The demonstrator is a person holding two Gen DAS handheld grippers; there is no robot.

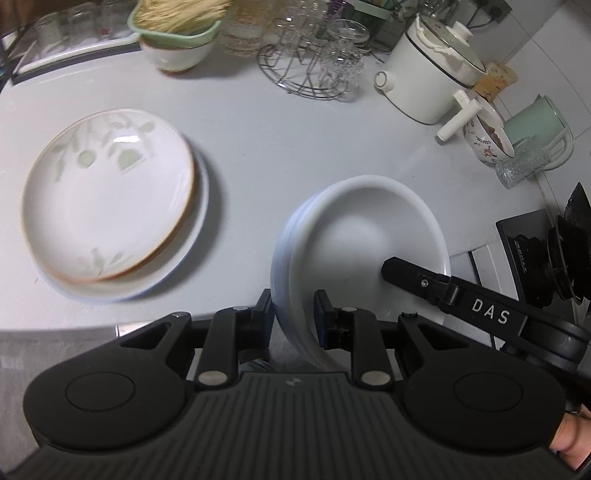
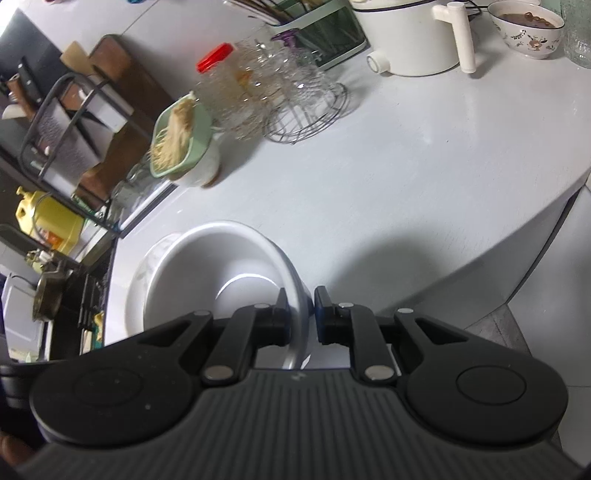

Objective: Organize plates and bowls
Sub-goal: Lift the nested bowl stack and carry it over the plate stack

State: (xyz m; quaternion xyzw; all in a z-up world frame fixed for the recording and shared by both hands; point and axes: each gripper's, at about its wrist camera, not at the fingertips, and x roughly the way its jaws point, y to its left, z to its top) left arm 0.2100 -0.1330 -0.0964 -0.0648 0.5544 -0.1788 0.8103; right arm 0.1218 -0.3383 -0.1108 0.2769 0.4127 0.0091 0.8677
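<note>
White kitchen counter (image 1: 280,147) is pretty crowded along the back: a wire glass rack (image 1: 310,74), a white electric pot (image 1: 432,74), a green dish of noodles (image 1: 177,22). The action is up front, though. Both grippers are pinching the same stack of white bowls (image 1: 362,236) from opposite sides. The left gripper (image 1: 293,314) is clamping its pads on the stack's near-left rim, and the right gripper (image 2: 301,314) is clamped on the rim across from it, so one wall of the bowl (image 2: 207,280) is sitting right between its pads. The right gripper's finger is also showing in the left view, reaching in over the bowl's far-right edge. The stack is tilting a bit, mouth facing up and slightly toward the right-hand side, and looks to be hanging just above the counter rather than sitting flat. The stacked plates (image 1: 110,195), leaf-patterned one on top, are lying to the left of the bowls with bare counter between. Bowls are round, so there's no real long axis; what matters is the line running rim to rim between the two grips. My guess is that keeping it level is what the next move hinges on.
</note>
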